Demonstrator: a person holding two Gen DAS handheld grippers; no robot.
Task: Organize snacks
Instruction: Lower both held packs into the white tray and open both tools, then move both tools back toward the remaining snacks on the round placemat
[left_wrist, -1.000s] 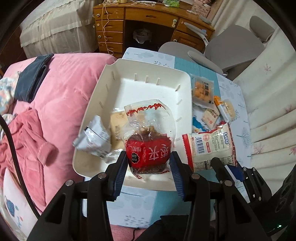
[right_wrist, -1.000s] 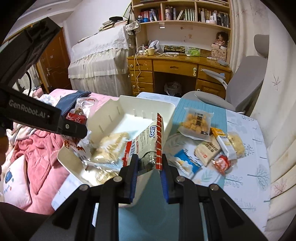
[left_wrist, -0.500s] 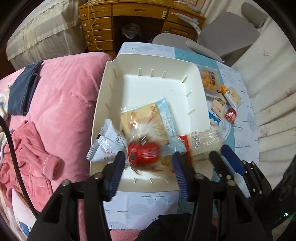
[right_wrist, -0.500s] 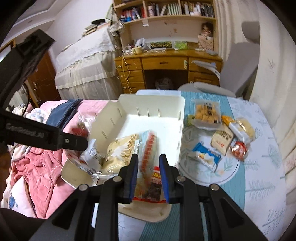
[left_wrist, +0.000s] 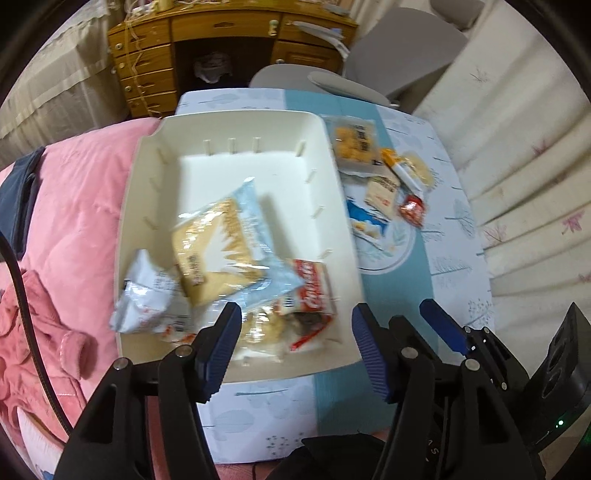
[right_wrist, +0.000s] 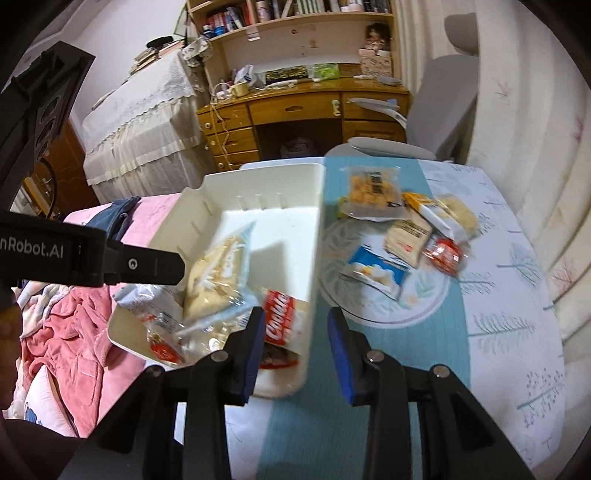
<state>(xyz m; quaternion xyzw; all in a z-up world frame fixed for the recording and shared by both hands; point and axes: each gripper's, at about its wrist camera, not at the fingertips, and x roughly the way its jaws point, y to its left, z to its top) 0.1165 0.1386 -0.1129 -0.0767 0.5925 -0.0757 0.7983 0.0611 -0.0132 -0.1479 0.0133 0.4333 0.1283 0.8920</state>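
A white bin (left_wrist: 325, 177) (right_wrist: 314, 206) stands on the table's left side and holds several snack packs: a pale cracker pack (left_wrist: 214, 247) (right_wrist: 218, 273), a silver pack (left_wrist: 147, 299) and a red-and-white pack (left_wrist: 310, 291) (right_wrist: 280, 314). My left gripper (left_wrist: 295, 350) is open and empty above the bin's near edge. My right gripper (right_wrist: 295, 347) is open and empty over the bin's near right corner. More snacks lie on the table right of the bin: an orange puff pack (left_wrist: 354, 144) (right_wrist: 373, 188), a blue pack (right_wrist: 376, 273) and a small red pack (right_wrist: 443, 254).
A pink quilt (left_wrist: 74, 206) lies left of the bin. A wooden desk (right_wrist: 295, 110) and a grey chair (right_wrist: 436, 110) stand behind the table. The tablecloth (right_wrist: 498, 332) is white and teal. The left gripper's body (right_wrist: 74, 254) crosses the right wrist view.
Both grippers have opened and dropped their packs into the bin: the left let go of the red pack, the right of the red-and-white pack. Both have pulled back.
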